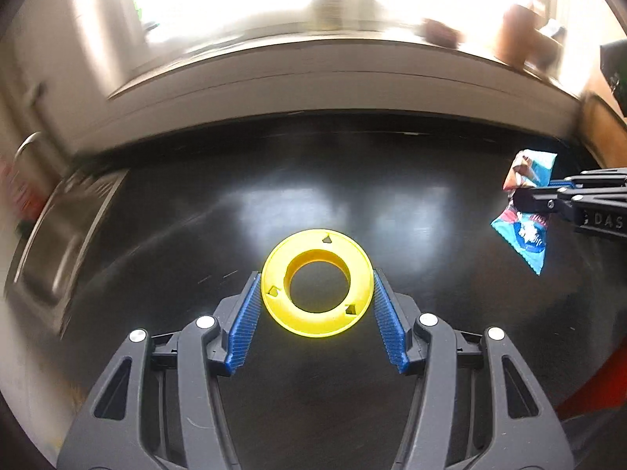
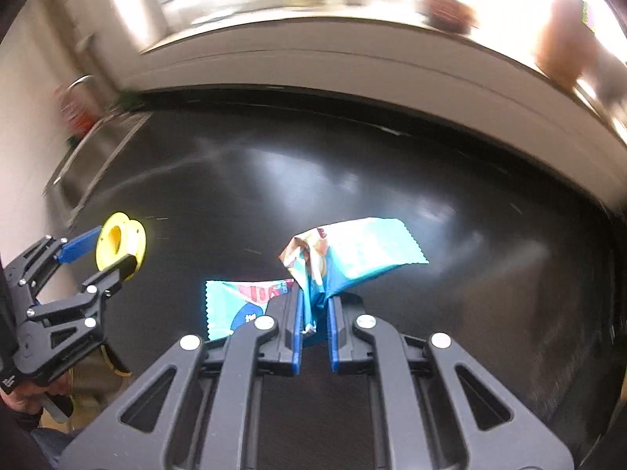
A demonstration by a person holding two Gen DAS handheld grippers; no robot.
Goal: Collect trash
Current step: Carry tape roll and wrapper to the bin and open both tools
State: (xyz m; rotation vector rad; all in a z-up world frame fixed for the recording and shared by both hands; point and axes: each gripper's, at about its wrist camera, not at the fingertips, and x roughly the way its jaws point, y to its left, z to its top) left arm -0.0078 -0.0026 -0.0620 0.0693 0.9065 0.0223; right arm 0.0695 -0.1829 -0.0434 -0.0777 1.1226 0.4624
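A crumpled blue snack wrapper [image 2: 345,262] was pinched at its middle between the closed fingers of the right gripper [image 2: 313,313], both ends splaying out beyond the tips. A yellow plastic spool [image 1: 316,282] sat clamped between the blue pads [image 1: 245,321] of the left gripper [image 1: 316,313]. Both were above a black countertop [image 1: 313,180]; a steel sink [image 1: 58,235] lay well off to the left of the fingers.

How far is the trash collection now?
Both pieces are picked up: the left gripper holds the yellow spool, and the right gripper pinches the blue wrapper above the black counter. Dropping them remains; no bin shows.
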